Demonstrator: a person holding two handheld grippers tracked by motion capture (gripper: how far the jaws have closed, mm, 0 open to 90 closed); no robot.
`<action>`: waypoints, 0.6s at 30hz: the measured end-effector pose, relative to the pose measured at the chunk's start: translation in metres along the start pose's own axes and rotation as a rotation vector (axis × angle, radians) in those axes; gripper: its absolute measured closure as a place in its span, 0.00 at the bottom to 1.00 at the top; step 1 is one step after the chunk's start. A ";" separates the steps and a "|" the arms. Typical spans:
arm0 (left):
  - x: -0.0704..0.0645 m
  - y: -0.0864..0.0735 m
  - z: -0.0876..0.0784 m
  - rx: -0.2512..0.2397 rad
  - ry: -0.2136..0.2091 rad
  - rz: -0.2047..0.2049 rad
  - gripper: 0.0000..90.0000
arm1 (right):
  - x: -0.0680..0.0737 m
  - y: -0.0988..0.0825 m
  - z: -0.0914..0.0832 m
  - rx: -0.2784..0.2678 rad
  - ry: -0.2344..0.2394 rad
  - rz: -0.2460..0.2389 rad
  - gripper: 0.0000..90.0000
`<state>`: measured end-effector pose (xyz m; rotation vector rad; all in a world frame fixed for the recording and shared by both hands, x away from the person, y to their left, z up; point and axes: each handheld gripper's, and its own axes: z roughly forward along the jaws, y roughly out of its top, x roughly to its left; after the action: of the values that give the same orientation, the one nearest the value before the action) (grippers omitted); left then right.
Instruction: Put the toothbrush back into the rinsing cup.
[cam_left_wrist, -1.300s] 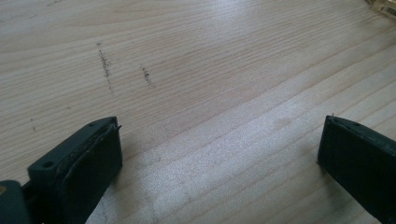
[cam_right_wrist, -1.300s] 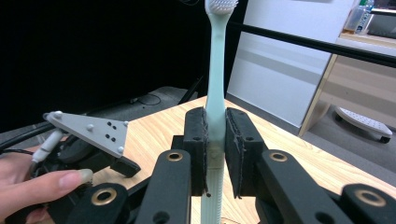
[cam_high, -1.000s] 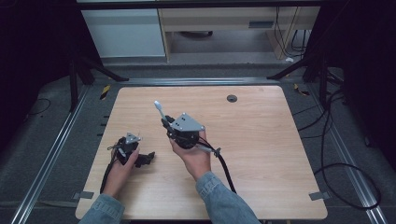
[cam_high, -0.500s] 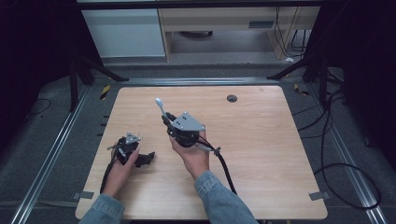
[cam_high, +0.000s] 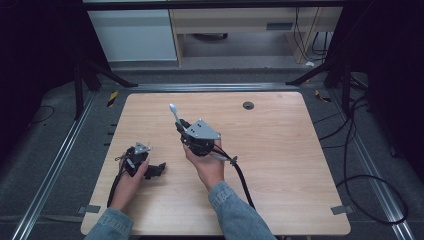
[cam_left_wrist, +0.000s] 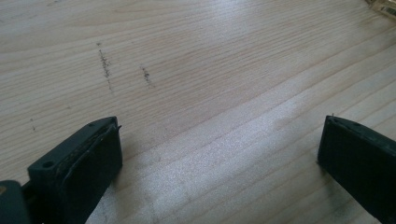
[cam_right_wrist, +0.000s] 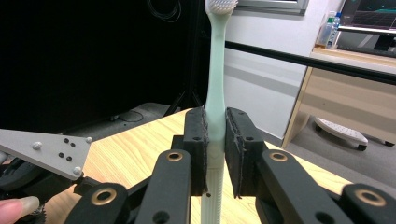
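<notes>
The right gripper (cam_high: 179, 123) is clamped on a pale green toothbrush (cam_right_wrist: 215, 93), its jaws pressing both sides of the handle, bristle head up and away from the hand, above the middle of the table (cam_high: 280, 150). The left gripper (cam_high: 159, 169) rests low near the table's left front, jaws spread wide over bare wood with nothing between them. Faint dark scuffs (cam_left_wrist: 105, 63) mark the wood ahead of it. I can read no writing or brand on anything.
</notes>
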<state>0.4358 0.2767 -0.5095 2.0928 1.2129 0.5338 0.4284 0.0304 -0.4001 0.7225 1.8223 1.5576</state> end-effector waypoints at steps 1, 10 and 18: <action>0.000 0.000 0.000 0.000 0.000 0.001 0.00 | 0.000 0.000 0.000 0.001 -0.001 -0.002 0.88; 0.000 0.000 0.000 0.000 0.000 -0.002 0.00 | 0.000 -0.004 0.002 0.003 -0.001 0.001 0.88; 0.000 0.000 0.000 0.000 0.000 -0.003 0.00 | -0.001 -0.007 0.003 0.007 -0.003 0.009 0.88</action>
<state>0.4356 0.2765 -0.5096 2.0907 1.2156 0.5320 0.4308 0.0307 -0.4070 0.7368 1.8256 1.5556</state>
